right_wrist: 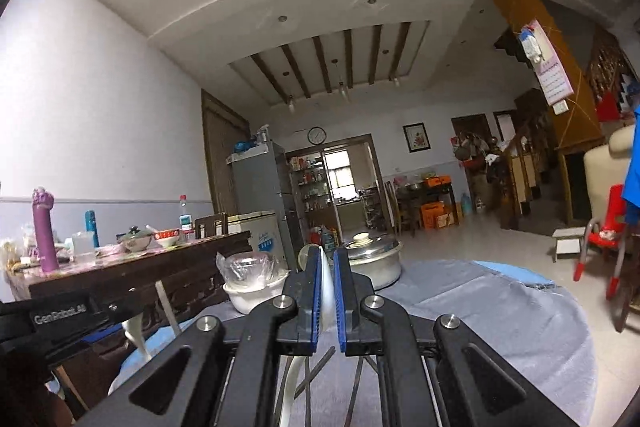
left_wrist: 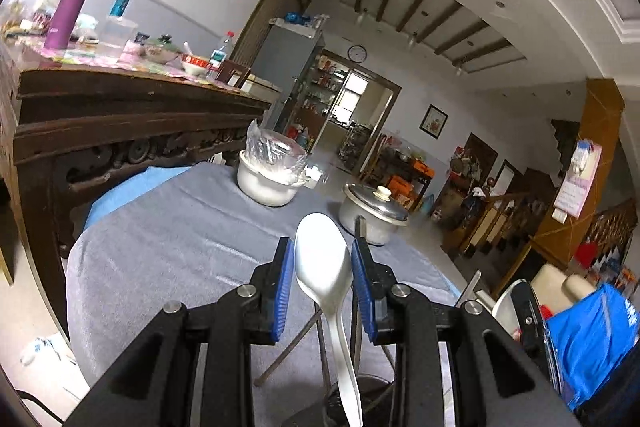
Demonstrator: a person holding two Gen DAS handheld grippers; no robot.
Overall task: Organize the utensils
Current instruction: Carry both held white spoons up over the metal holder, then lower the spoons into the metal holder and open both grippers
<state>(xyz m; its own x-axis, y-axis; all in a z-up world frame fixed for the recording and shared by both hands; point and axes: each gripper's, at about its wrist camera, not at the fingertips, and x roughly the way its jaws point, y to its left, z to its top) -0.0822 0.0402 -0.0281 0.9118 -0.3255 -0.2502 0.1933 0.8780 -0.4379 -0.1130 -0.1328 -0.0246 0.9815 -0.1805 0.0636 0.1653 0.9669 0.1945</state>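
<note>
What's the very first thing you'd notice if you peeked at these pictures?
A big white plastic spoon stands up between the blue-padded fingers of the left gripper, over a grey cloth-covered table. The right gripper is pinched on another white spoon. Behind them sit a white bowl covered with clear plastic wrap and a lidded shiny metal pot.

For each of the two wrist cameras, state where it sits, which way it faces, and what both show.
Left wrist: on the left gripper, looking along its open jaws over the grey cloth; white spoon stands between them.
Right wrist: on the right gripper, facing the room; jaws narrowly apart around a white utensil.
Shared: steel lidded pot, plastic-covered white bowl, wall clock.
</note>
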